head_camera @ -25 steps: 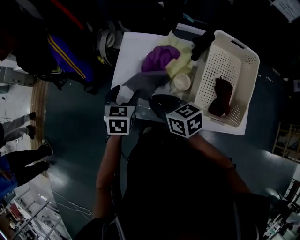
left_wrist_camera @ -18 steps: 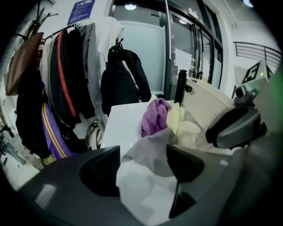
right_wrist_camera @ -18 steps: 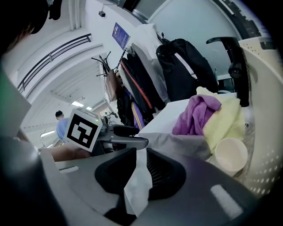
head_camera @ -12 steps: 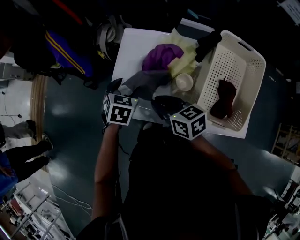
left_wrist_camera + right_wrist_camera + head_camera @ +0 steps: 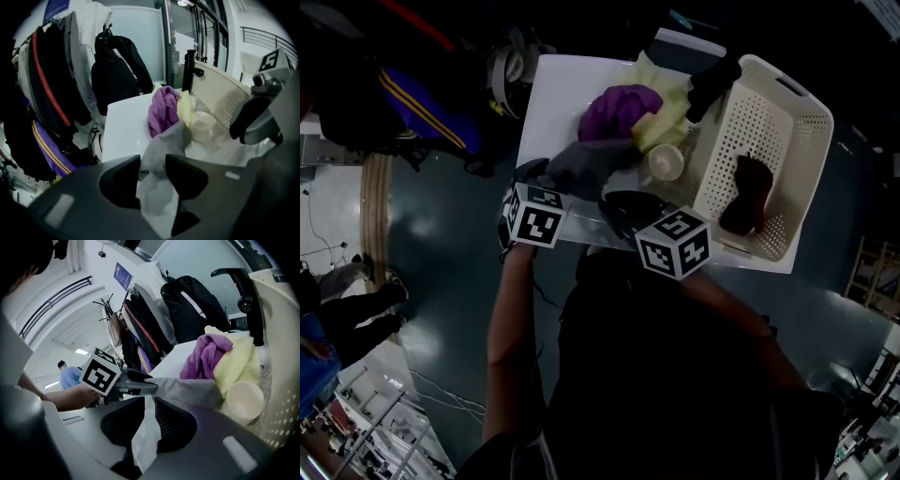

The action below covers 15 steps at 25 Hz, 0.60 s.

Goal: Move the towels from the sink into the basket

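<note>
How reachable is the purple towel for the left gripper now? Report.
Probably not yet: the left gripper has just been closing its jaws on the grey towel, which lies between it and the purple towel.

The grey cloth towel and the purple cloth towel are seen as soft and matt; the cream perforated plastic basket is shown smooth

We see a white counter with a cream basket at its right end. Beside the basket lie a purple towel (touching a yellow towel), a grey towel and a pale cup.
</note>
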Each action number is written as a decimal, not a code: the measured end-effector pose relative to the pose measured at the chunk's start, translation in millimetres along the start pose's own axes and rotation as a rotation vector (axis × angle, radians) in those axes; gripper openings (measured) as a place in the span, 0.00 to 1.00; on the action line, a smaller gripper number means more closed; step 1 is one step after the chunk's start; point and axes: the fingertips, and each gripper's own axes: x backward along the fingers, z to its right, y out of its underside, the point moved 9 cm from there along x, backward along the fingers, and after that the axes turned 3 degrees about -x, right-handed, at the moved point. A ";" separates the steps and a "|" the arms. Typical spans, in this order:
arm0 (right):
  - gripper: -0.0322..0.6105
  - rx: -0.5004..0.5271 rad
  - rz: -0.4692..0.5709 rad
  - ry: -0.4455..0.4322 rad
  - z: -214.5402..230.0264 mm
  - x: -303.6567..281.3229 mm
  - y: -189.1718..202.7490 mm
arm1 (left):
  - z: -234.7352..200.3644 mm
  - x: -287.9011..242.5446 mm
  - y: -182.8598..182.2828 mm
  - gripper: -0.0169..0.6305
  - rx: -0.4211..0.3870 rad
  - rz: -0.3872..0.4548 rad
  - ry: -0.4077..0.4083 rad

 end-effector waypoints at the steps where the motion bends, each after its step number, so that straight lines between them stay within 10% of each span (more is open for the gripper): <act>1: 0.16 -0.003 0.001 0.000 0.5 -0.1 0.1 | -2.0 -0.1 0.1 0.26 0.002 0.001 -0.010; 6: 0.15 -0.015 0.018 0.004 -0.6 0.3 -0.5 | -3.5 0.6 0.4 0.05 0.034 0.035 -0.006; 15: 0.14 -0.020 0.064 0.034 -5.7 11.6 -1.5 | -1.2 12.5 5.5 0.05 0.148 0.156 0.032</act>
